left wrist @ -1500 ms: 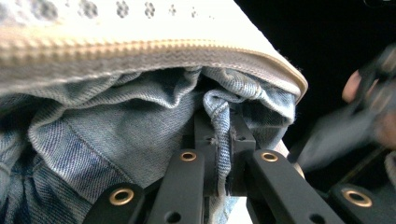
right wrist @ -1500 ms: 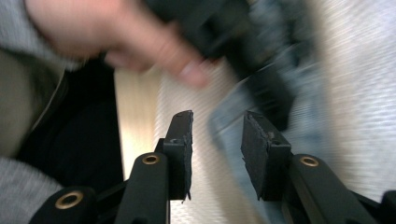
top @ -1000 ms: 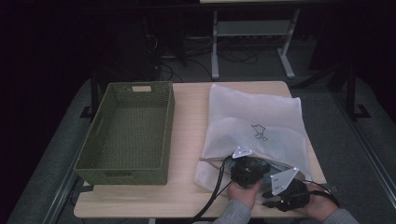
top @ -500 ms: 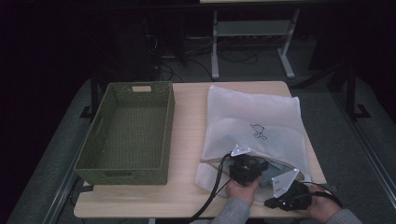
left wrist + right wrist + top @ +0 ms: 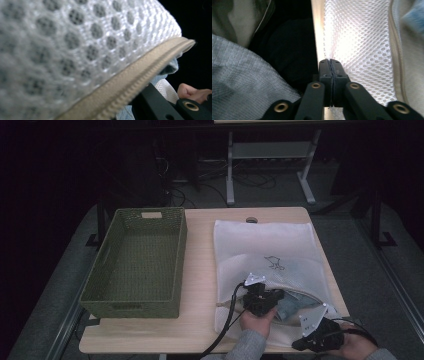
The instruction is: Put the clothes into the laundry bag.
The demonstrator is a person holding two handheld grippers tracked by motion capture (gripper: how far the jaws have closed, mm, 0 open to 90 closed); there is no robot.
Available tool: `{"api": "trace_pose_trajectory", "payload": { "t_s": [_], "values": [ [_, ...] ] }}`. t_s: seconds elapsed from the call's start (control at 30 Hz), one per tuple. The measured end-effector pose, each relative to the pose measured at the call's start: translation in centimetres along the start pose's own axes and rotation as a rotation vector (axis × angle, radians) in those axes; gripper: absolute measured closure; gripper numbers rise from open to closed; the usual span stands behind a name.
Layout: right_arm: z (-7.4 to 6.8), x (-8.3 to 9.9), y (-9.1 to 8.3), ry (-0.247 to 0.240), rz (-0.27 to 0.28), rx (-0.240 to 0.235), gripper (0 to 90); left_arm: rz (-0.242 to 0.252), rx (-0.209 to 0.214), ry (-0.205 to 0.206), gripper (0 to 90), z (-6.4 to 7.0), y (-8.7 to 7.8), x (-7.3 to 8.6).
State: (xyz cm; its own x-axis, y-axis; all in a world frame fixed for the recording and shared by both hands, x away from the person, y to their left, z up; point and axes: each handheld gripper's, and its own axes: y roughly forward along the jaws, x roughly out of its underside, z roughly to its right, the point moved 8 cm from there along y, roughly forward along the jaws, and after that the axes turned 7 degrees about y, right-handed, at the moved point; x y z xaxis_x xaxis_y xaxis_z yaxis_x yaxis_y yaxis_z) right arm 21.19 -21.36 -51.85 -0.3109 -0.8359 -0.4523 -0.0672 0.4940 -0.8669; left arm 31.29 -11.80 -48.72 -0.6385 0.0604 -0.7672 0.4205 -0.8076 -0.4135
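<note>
Two grippers work at the near edge of a white mesh laundry bag (image 5: 265, 252), which lies flat on the right half of the wooden table (image 5: 200, 270), in the centre-right of the high view. A green woven basket (image 5: 137, 260) stands beside it on the left, apart from the bag and with nothing visible inside.

The bag looks light and very soft; its net cloth will fold and sag when lifted, so it will not keep any shape. Something pale blue shows at its open mouth, probably cloth, so the load is likely soft too. The beige zipper (image 5: 140, 77) along the opening is the firmest part and seems the best place to take hold, because the thin mesh alone can slip or stretch.

The left gripper (image 5: 262, 300) sits at the lower centre of the high view, at the bag's opening, with the hand (image 5: 256, 320) under it. Its own view is covered by mesh and zipper lying very close, and whether its jaws are apart or together cannot be told. The right gripper (image 5: 329, 66) is in the lower right corner of the high view, tilted toward the bag's corner. Its jaws are pressed together on the edge of the mesh.
</note>
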Motion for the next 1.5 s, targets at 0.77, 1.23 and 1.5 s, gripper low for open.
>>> {"api": "trace_pose_trajectory", "payload": {
  "t_s": [0.77,1.23,1.5],
  "values": [
    [5.4,-4.8,-10.8,0.057,0.262,0.349,64.8,-0.078,0.023,-0.002,66.8,0.7,-1.5,2.4],
    [6.2,-5.7,-8.4,0.059,0.197,0.247,87.4,-0.052,0.013,-0.028,82.6,0.1,-0.9,2.0],
    [6.2,-5.3,-7.8,0.081,0.193,0.224,77.4,-0.053,0.012,-0.011,80.8,0.3,-1.2,2.2]
  ]
}}
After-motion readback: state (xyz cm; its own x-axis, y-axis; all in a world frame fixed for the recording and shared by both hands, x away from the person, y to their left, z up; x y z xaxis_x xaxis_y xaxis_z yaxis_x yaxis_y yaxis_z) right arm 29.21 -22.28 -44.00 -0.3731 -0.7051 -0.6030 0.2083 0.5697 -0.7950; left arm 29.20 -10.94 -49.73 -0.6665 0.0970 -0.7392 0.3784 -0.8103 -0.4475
